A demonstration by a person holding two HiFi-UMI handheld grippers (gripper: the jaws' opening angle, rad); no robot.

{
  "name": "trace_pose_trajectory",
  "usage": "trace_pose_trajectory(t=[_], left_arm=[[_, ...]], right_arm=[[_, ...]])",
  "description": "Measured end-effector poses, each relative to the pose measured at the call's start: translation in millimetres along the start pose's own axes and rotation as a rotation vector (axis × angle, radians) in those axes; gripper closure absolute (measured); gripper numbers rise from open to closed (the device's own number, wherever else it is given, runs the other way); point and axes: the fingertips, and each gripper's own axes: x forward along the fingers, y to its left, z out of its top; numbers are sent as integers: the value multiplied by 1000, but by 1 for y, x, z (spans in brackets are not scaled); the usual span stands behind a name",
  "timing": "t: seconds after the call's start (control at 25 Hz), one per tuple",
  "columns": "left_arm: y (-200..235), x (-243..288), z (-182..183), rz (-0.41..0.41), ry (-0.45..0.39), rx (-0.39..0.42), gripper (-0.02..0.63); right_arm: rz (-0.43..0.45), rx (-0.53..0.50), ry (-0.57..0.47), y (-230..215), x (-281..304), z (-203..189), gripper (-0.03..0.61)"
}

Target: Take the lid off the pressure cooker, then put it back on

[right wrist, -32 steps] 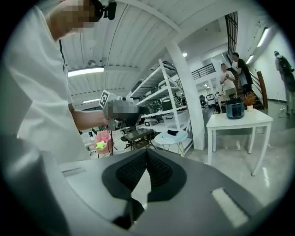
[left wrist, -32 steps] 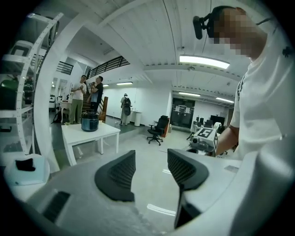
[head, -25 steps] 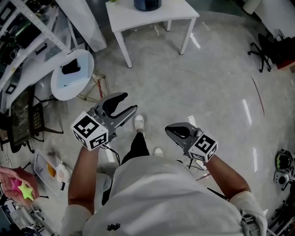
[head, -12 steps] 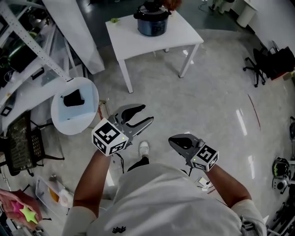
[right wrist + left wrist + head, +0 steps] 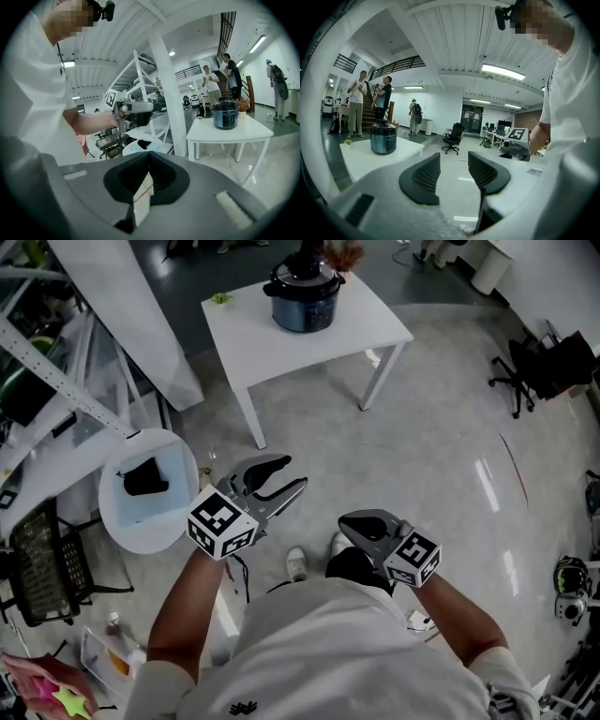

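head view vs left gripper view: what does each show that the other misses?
Head view only: the round side table with a dark object on it, and the person's shoes on the floor.

Left gripper view only: people standing beyond the white table, and the ceiling lights.

Both: the pressure cooker, lid on, on the white table. Also the right gripper and the left gripper, whose jaws are apart with nothing between them, though they have just been closing.

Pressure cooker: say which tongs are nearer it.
Left. The left tongs, empty jaws just closing slightly, hang over the floor short of the pressure cooker; the right tongs are further back.
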Motion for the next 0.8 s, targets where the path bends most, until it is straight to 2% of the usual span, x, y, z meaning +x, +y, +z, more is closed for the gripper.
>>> trace_pose_trajectory(t=[0.36,0.8], left_arm=[[74,62,22,41,0,1,420],[178,161,79,170,-6,-10,417]], right_arm=[[57,5,-4,-91,21,20,565],[164,-21,4,-241,14,65,565]])
